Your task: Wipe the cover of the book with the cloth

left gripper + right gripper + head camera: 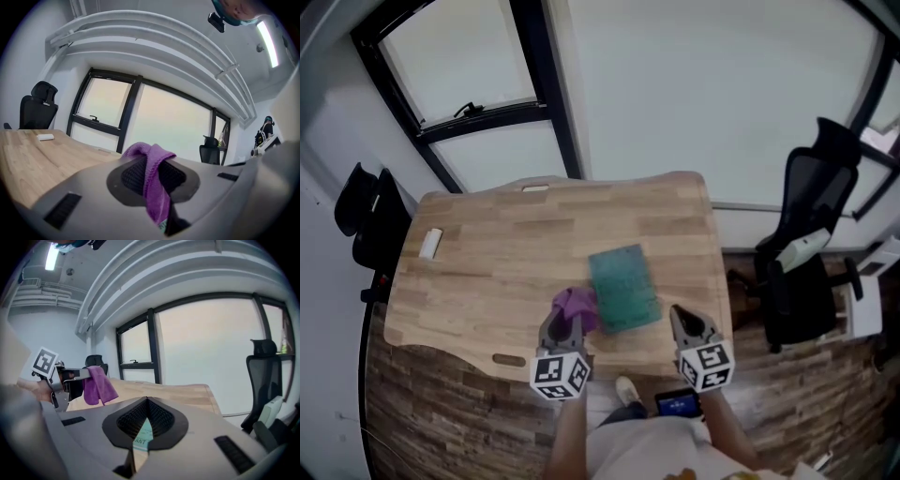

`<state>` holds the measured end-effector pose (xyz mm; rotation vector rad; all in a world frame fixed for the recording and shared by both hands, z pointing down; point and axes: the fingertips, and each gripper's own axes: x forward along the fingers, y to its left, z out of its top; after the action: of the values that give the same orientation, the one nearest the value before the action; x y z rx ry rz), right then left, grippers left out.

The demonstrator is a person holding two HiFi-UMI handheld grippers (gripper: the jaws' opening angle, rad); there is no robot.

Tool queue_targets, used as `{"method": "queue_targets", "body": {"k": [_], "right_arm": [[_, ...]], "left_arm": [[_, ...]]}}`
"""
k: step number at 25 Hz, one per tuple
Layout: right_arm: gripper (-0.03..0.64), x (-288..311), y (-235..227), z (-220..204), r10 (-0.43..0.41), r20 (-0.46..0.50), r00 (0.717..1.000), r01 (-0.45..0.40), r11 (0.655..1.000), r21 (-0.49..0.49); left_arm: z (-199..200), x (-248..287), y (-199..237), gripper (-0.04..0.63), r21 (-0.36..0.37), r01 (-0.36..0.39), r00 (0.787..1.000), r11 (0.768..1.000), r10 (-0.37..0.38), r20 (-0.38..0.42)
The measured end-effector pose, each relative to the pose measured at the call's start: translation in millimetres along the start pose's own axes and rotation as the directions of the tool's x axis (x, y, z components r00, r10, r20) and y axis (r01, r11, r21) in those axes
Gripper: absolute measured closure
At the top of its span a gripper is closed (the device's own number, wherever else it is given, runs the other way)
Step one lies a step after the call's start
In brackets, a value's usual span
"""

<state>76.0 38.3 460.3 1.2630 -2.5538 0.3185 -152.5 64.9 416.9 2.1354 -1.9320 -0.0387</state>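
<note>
My left claw [566,323] pinches the purple cloth [578,304], pointing forward over the tabletop's [497,258] near edge, left of the book [623,286]. My right claw [685,321] is pressed together, empty, at the book's right.

Place: reading as an office (private room or shared space, cannot tell which).
Desk: a light wooden desk [487,253] with a curved front edge is standing against the window wall.
Seating: a black mesh swivel chair [811,234] is sitting at the desk's right end; a second black chair [366,220] is standing at its left.
Windows: tall black-framed windows [478,103] are running along the wall.
Ceiling: a strip light [267,42] is glowing overhead.
Floor: wood-pattern flooring [422,403] is showing below the desk.
</note>
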Motion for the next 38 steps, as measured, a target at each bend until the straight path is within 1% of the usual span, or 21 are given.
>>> {"method": "queue_targets", "body": {"k": [2, 5, 9, 12, 14, 16, 19, 20, 24, 29, 32, 38], "right_arm": [[0.618, 10, 0, 0, -0.007, -0.01, 1.0, 0.007, 1.0, 0.014], [0.617, 17, 3, -11, -0.003, -0.04, 0.999, 0.002, 1.0, -0.031], [0.618, 17, -2, -11, 0.014, -0.018, 1.0, -0.013, 0.998, 0.058], [0.618, 20, -5, -7, 0.015, 0.003, 1.0, -0.015, 0.997, 0.075], [0.618, 21, -10, -5, -0.003, 0.019, 1.0, 0.002, 0.996, 0.091], [0.617, 23, -13, -2, -0.019, 0.025, 1.0, 0.017, 0.997, 0.081], [0.617, 33, -15, -3, -0.029, 0.004, 1.0, 0.028, 0.999, 0.025], [0.617, 36, -16, -5, -0.031, -0.004, 1.0, 0.031, 0.999, 0.02], [0.618, 50, -20, -3, -0.04, -0.004, 0.999, 0.04, 0.998, 0.045], [0.617, 64, -20, -2, -0.038, -0.019, 0.999, 0.039, 0.999, 0.031], [0.617, 69, -26, -9, -0.042, -0.043, 0.998, 0.044, 0.997, 0.057], [0.617, 82, -32, -31, -0.037, -0.094, 0.995, 0.046, 0.995, 0.094]], "left_arm": [[0, 9, 9, 0.546, -0.014, -0.004, 1.0, 1.0, 0.004, 0.002], [-5, 16, 18, 0.546, -0.047, -0.016, 1.0, 0.999, 0.016, 0.006], [-7, 23, 19, 0.546, -0.035, -0.011, 1.0, 0.999, 0.011, 0.001], [-8, 26, 19, 0.545, -0.027, -0.002, 1.0, 1.0, 0.002, -0.003], [-8, 27, 19, 0.546, -0.026, -0.001, 1.0, 1.0, 0.0, -0.002], [-6, 31, 21, 0.545, -0.026, -0.002, 1.0, 1.0, 0.002, 0.004], [-4, 37, 25, 0.545, -0.021, -0.007, 1.0, 1.0, 0.007, 0.008], [-4, 39, 26, 0.546, -0.021, -0.009, 1.0, 1.0, 0.009, 0.007], [-6, 50, 34, 0.546, -0.024, -0.019, 1.0, 1.0, 0.019, -0.007], [-13, 62, 45, 0.546, -0.018, -0.045, 0.998, 0.999, 0.044, -0.032], [-16, 71, 48, 0.546, -0.008, -0.044, 0.998, 0.999, 0.044, -0.044], [-31, 84, 54, 0.546, -0.019, -0.051, 0.995, 0.999, 0.049, -0.084]]}}
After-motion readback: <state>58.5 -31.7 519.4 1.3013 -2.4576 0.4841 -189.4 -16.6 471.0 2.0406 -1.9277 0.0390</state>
